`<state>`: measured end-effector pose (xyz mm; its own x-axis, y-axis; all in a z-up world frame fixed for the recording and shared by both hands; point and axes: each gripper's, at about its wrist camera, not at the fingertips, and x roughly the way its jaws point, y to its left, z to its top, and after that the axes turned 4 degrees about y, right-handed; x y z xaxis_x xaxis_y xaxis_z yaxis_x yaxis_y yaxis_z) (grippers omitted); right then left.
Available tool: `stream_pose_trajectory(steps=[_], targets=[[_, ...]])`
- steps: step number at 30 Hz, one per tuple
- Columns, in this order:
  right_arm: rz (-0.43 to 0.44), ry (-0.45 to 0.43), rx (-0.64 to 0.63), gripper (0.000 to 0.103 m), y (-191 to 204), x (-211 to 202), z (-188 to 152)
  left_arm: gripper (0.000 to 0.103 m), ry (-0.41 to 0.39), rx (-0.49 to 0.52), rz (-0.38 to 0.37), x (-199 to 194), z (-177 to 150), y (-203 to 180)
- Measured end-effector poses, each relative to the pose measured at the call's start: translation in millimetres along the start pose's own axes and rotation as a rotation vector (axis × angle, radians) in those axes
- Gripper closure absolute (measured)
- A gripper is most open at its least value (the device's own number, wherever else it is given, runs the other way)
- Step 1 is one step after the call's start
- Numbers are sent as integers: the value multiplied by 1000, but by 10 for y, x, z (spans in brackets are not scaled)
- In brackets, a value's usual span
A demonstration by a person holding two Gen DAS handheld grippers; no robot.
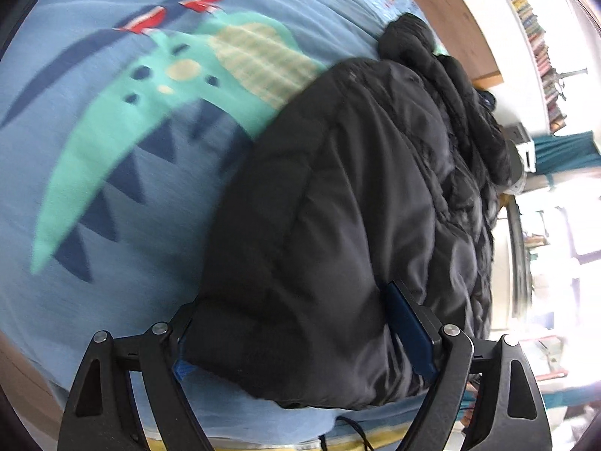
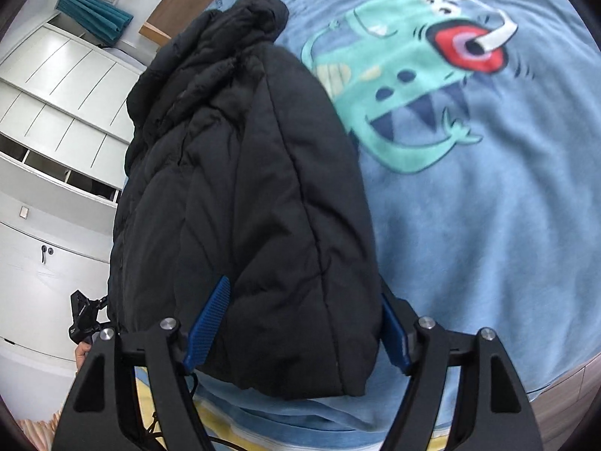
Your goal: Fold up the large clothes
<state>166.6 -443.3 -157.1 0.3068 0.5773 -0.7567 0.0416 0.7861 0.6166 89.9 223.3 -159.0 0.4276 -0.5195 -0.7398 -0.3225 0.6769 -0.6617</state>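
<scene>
A black puffy jacket (image 1: 338,188), folded into a thick bundle, lies on a blue bed cover (image 1: 94,195) printed with a green monster. My left gripper (image 1: 289,312) straddles the bundle's near end. Its right blue pad (image 1: 409,327) lies against the fabric, and the left pad is mostly buried under the bulging jacket. In the right wrist view the same jacket (image 2: 244,188) fills my right gripper (image 2: 304,289). There the ribbed left pad (image 2: 208,323) and the right pad (image 2: 392,338) sit against its two sides. Both grippers are closed wide on the jacket's near end.
The blue bed cover (image 2: 488,206) spreads wide to the right of the jacket. White cupboards (image 2: 56,112) and a teal curtain (image 2: 94,7) stand beyond the bed's left side. A wooden headboard (image 1: 450,11) and bookshelves (image 1: 533,30) lie at the far end. A hand (image 2: 80,355) shows low left.
</scene>
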Motion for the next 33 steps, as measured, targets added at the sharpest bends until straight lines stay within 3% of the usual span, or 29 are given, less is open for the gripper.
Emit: stream_pose_trajectory(steps=[2, 8, 10, 12, 13, 18, 25, 33], targets=[[24, 12, 12, 30, 11, 30, -15, 26, 9, 5, -20, 30, -32, -30], [58, 32, 15, 31, 65, 81, -64, 56, 11, -26, -103, -1, -69, -14], [72, 29, 16, 39, 89, 92, -63, 60, 11, -20, -106, -36, -101, -11], [91, 26, 13, 55, 111, 107, -63, 65, 14, -15, -111, -35, -92, -43], [96, 25, 9, 58, 133, 114, -61, 67, 16, -11, -111, -38, -91, -59], [84, -1, -26, 82, 266, 98, -43, 88, 8, 36, -109, -64, -69, -202], [92, -114, -72, 88, 508, -224, 70, 92, -41, 100, -192, -264, 76, -589], [146, -298, -99, 89, 925, -813, 526, 92, -127, 159, -330, -594, 483, -1191]])
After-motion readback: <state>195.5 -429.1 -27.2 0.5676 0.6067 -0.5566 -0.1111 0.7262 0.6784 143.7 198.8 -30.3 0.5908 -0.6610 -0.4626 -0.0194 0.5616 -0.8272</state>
